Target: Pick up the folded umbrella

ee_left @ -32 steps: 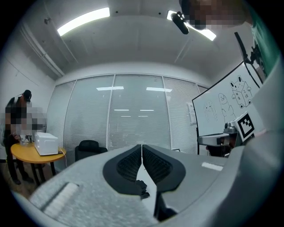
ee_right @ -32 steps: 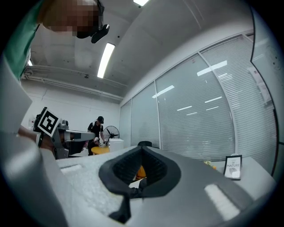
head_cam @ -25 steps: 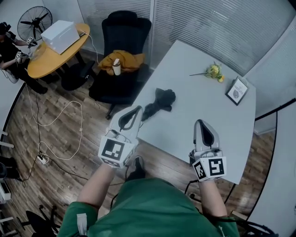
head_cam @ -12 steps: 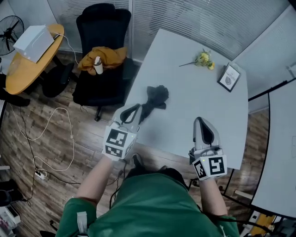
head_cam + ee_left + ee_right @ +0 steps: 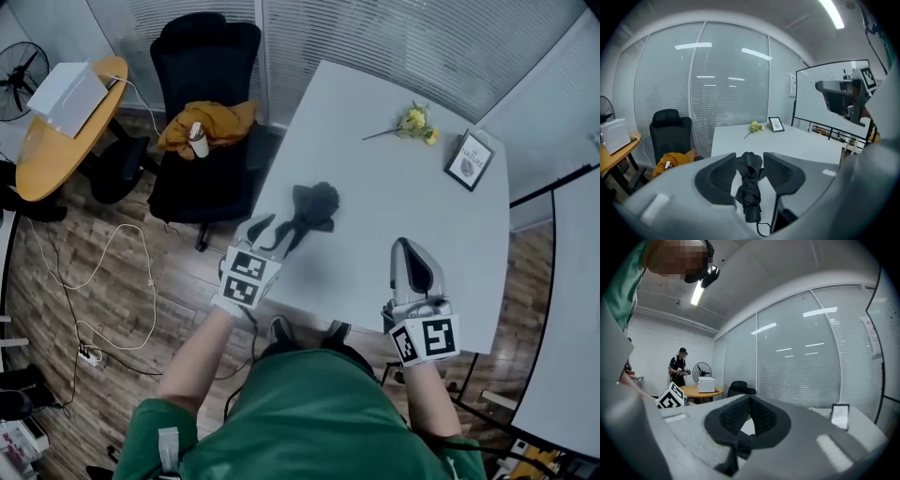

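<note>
At table (image 5: 394, 216) edge, 8 o'clock: folded umbrella (image 5: 305, 211) lying flat | left gripper (image 5: 272, 232) jaws just been opening, umbrella between them, unpinched | right gripper (image 5: 415, 262), 5 o'clock, jaws together (idle) | step: reach; next: close, lift.

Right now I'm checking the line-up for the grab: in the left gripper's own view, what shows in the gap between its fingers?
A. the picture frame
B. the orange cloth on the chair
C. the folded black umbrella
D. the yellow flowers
C: in that view the folded umbrella fills the gap of the left gripper, whose fingers have just been opening and stand apart, not pressing on it.
</note>
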A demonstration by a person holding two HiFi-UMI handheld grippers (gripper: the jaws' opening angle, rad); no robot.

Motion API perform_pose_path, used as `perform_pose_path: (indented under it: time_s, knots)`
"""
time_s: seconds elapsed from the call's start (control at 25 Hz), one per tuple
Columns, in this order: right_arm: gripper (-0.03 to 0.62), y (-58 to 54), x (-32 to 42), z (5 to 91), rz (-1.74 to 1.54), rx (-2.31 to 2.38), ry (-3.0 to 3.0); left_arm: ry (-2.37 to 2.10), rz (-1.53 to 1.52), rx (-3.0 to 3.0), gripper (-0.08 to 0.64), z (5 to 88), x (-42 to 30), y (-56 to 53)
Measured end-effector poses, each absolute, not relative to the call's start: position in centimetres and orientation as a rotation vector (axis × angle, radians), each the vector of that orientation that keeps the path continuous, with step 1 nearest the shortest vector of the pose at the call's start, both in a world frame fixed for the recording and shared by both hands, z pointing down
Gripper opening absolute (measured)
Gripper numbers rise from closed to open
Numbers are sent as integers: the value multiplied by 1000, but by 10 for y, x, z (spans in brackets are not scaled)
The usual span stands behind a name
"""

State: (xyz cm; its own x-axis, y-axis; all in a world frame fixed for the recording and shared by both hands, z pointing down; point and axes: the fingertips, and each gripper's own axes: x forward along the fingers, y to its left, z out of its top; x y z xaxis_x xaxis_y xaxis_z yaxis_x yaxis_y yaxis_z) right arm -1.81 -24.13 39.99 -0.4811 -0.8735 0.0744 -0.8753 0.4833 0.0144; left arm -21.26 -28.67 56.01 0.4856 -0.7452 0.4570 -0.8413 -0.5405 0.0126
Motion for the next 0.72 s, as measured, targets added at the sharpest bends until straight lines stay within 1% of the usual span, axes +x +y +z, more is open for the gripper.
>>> perform_pose_path:
  time_s: [0.16, 0.44, 0.72]
  knots:
    - [3, -258, 2, 403, 59, 1548, -2670, -1344, 711, 2460, 244, 581, -197, -303]
    - [3, -272, 39, 414, 141, 1568, -2684, -1273, 879, 2373, 285, 631, -177, -322]
    - [3, -274, 67, 431, 203, 1616, -2650, -1176, 1020, 2249, 310, 692, -169, -336]
